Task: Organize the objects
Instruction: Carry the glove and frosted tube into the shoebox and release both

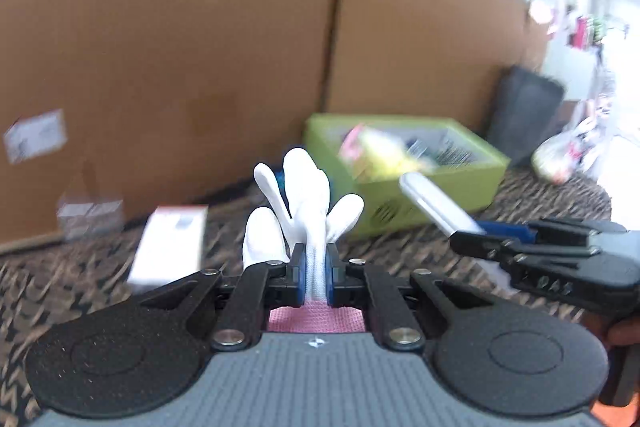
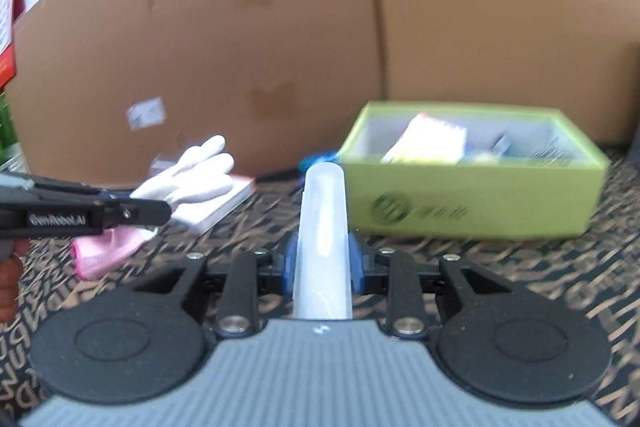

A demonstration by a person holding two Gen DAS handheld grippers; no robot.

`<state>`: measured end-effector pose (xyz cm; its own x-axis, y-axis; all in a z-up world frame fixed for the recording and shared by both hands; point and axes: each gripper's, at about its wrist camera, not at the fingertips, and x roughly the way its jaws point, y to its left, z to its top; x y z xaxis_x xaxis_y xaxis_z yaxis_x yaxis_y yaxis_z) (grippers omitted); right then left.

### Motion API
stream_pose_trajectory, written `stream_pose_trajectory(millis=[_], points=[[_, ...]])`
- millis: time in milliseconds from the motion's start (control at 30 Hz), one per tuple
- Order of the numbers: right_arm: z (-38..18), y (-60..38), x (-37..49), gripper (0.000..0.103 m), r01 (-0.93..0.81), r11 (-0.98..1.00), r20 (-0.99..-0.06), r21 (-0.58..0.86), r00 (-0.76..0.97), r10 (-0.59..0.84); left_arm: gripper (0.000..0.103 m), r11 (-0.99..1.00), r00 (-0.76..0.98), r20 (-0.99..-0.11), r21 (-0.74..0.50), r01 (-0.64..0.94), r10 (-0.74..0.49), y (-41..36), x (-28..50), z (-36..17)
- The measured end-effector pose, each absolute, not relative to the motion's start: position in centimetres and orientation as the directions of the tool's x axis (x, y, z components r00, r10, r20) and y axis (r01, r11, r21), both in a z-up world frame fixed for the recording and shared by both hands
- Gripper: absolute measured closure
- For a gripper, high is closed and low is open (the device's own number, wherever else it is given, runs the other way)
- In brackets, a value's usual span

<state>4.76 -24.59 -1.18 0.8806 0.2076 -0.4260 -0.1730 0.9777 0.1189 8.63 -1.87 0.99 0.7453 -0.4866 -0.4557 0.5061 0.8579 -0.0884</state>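
The left gripper (image 1: 316,267) has its jaws clamped on a white glove (image 1: 304,195); the right gripper (image 2: 322,263) grips a translucent tube (image 2: 323,227); the green box (image 2: 472,203) sits at two o'clock on the patterned tabletop (image 2: 540,279).

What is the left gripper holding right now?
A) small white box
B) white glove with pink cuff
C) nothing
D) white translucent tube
B: the left gripper has its fingers clamped on the white glove, pink cuff trailing behind them; the tube sits in the right gripper.
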Motion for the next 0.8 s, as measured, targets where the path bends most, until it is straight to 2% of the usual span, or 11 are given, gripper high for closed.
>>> stream_pose_trajectory(millis=[133, 333, 500, 667, 700, 733, 767, 800], points=[[0.7, -27.7, 5.4, 0.076, -0.091, 0.993, -0.378, 0.077, 0.919, 0.113, 0.095, 0.815, 0.719, -0.411, -0.117, 0.568, -0.560, -5.9, 10.8, 3.9], [2.2, -32.4, 8.3, 0.076, 0.027, 0.999, -0.336, 0.023, 0.942, -0.018, 0.095, 0.758, 0.661, -0.395, -0.168, 0.631, -0.638, -13.3, 15.3, 6.3], [2.3, -36.0, 12.4, 0.076, 0.101, 0.995, -0.334, -0.007, 0.938, -0.098, 0.095, 0.758, 0.660, -0.398, -0.169, 0.630, -0.637, -19.3, 19.0, 5.6], [1.9, -38.8, 16.1, 0.076, 0.152, 0.988, -0.331, -0.011, 0.932, -0.147, 0.095, 0.756, 0.660, -0.395, -0.168, 0.633, -0.640, -22.2, 21.7, 4.5], [1.6, -39.3, 17.0, 0.075, 0.155, 0.988, -0.337, -0.010, 0.930, -0.150, 0.091, 0.763, 0.671, -0.389, -0.160, 0.626, -0.632, -22.6, 22.1, 4.0], [1.2, -39.8, 17.7, 0.072, 0.148, 0.989, -0.354, -0.005, 0.925, -0.140, 0.067, 0.767, 0.672, -0.395, -0.164, 0.620, -0.627, -22.6, 22.5, 3.5], [0.6, -40.1, 18.4, 0.055, 0.135, 0.991, -0.379, -0.010, 0.916, -0.129, 0.032, 0.779, 0.670, -0.418, -0.180, 0.600, -0.613, -22.2, 22.8, 2.9], [0.1, -40.2, 18.5, 0.041, 0.142, 0.990, -0.395, -0.026, 0.908, -0.141, 0.022, 0.793, 0.675, -0.431, -0.203, 0.574, -0.599, -21.4, 22.8, 2.4]])
